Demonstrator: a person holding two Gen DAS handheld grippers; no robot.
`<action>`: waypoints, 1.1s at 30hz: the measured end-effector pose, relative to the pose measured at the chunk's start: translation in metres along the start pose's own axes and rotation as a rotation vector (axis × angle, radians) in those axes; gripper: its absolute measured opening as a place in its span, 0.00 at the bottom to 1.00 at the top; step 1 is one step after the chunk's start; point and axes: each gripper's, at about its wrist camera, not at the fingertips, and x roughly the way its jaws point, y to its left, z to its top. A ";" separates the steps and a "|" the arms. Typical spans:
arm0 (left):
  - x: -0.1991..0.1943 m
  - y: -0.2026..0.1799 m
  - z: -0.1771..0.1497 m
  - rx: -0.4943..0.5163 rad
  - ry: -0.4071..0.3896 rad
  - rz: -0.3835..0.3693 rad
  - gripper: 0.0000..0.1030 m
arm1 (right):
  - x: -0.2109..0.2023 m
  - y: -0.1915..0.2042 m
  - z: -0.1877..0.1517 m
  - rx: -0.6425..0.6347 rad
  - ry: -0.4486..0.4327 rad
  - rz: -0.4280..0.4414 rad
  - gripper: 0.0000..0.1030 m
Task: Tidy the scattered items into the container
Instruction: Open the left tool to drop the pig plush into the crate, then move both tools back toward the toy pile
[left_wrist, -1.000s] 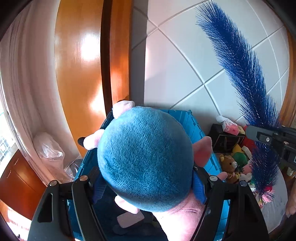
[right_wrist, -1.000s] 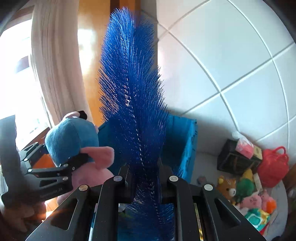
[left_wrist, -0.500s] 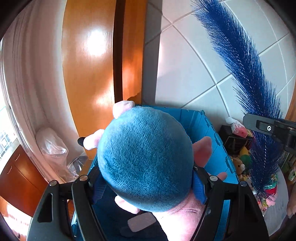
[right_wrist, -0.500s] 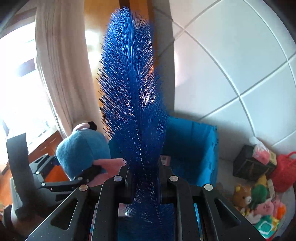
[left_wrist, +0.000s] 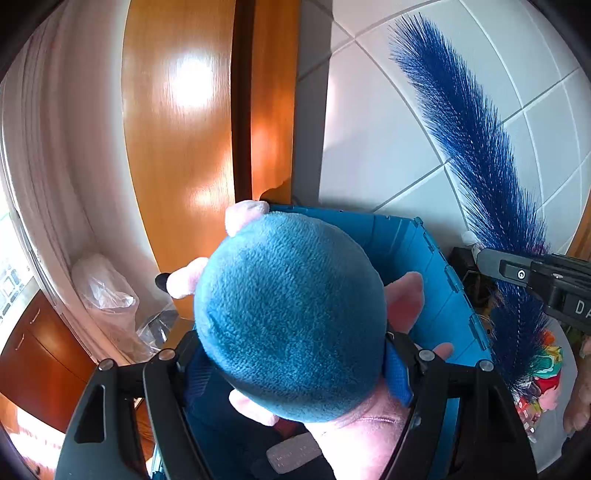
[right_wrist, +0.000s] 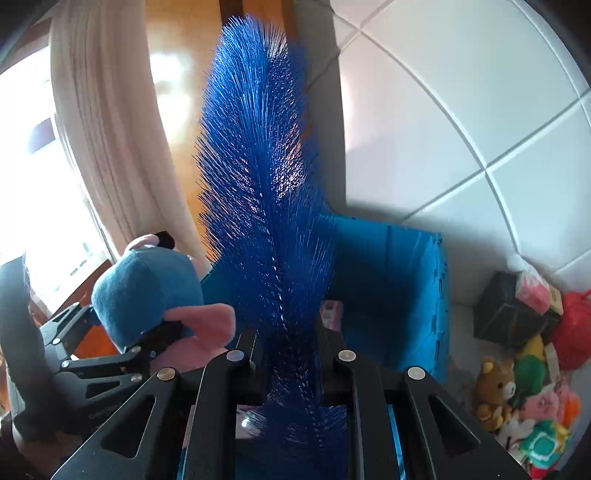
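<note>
Plush toy (left_wrist: 291, 314), one, blue with pink limbs, is clamped between the fingers of the left gripper (left_wrist: 295, 354), directly above one open blue crate (left_wrist: 436, 266). One blue bristle brush (right_wrist: 266, 206) stands upright, pinched near its base by the right gripper (right_wrist: 291, 354), rising toward 12 o'clock. At 4 o'clock from the right gripper lies a heap of small plush toys (right_wrist: 524, 398), beside the crate.
</note>
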 end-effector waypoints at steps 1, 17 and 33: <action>0.002 0.000 0.001 0.002 0.001 -0.002 0.74 | 0.002 -0.001 0.000 0.001 0.003 -0.005 0.16; 0.035 -0.019 0.004 0.057 0.083 -0.040 1.00 | 0.001 -0.047 -0.011 0.070 -0.033 -0.093 1.00; 0.010 -0.050 -0.003 0.085 0.066 -0.083 1.00 | -0.048 -0.055 -0.033 0.072 -0.088 -0.079 1.00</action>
